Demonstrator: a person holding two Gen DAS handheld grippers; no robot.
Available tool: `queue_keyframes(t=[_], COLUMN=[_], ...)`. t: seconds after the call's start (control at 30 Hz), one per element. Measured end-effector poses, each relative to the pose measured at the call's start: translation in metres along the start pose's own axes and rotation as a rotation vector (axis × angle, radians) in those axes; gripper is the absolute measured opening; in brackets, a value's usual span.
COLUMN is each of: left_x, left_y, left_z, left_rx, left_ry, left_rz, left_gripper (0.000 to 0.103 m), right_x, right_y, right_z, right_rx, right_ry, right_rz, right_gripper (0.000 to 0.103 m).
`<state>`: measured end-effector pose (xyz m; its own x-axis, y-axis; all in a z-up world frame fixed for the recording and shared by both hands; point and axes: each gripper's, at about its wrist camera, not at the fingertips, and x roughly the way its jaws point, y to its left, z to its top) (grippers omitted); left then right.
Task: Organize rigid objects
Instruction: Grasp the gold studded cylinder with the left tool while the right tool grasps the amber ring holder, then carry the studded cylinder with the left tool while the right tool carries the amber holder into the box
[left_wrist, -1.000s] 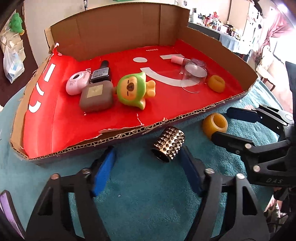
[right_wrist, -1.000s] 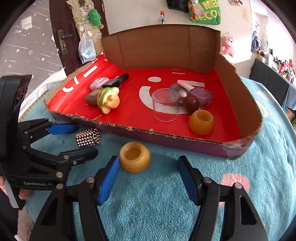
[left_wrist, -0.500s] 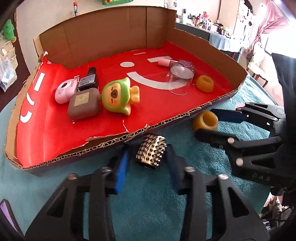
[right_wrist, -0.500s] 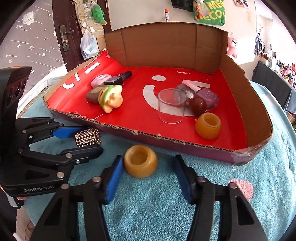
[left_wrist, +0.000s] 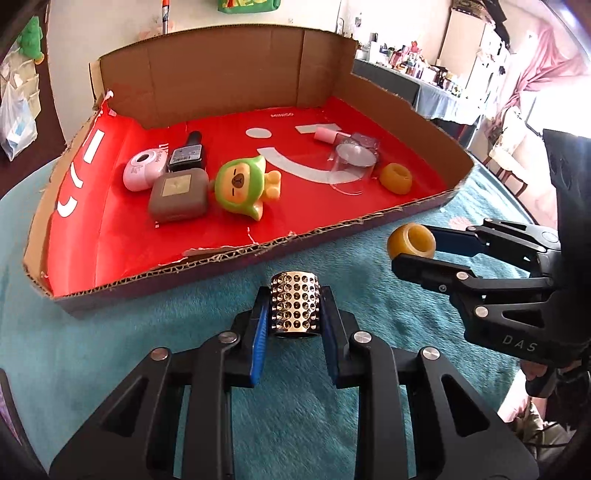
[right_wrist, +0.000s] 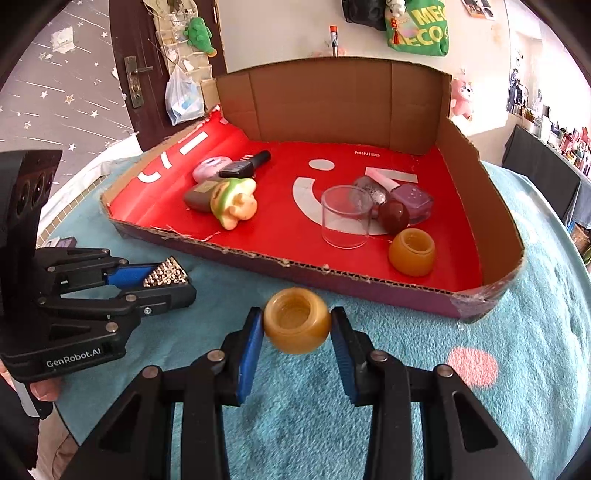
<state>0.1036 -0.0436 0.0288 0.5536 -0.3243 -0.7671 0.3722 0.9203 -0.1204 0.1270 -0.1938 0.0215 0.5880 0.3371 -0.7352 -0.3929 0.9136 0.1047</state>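
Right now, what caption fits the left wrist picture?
Left gripper clamps a studded cylinder; right gripper grips an amber ring beside the box.

The worktop (right_wrist: 517, 387) wears a teal fuzzy cover with a pink spot (right_wrist: 472, 366). The box (left_wrist: 221, 74) is plain brown cardboard, its floor glossy red with white smile marks. Inside lie a green-hooded toy (left_wrist: 242, 186) with a yellow body, a grey-brown case (left_wrist: 178, 196) with a gold square, a pale pink case (left_wrist: 143, 170), a black bottle (left_wrist: 187, 155), a clear cup (right_wrist: 346, 216), an amber ring (right_wrist: 412, 251), a dark brown ball (right_wrist: 394, 215) and a purple jar (right_wrist: 412, 202). The left gripper (left_wrist: 294, 317) is black with blue pads, around a silver studded cylinder (left_wrist: 294, 308). The right gripper (right_wrist: 297, 328), likewise black and blue, flanks another amber ring (right_wrist: 296, 325).
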Motion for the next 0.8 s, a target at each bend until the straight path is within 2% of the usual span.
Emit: queue_keyframes(t=[0.3, 0.8], left_x=[-0.025, -0.040], left_y=[-0.005, -0.002], left_z=[0.003, 0.026], left_rx=[-0.004, -0.002], left_ry=[-0.045, -0.105], left_rz=[-0.017, 0.020], left_gripper=[0.023, 0.023], right_x=[-0.023, -0.043], right_y=[0.010, 0.014], right_z=[-0.001, 0.017], right_rx=[-0.007, 0.006], right_ry=[-0.031, -0.087], right_rz=[0.027, 0.065], right_gripper=[0.040, 0.040])
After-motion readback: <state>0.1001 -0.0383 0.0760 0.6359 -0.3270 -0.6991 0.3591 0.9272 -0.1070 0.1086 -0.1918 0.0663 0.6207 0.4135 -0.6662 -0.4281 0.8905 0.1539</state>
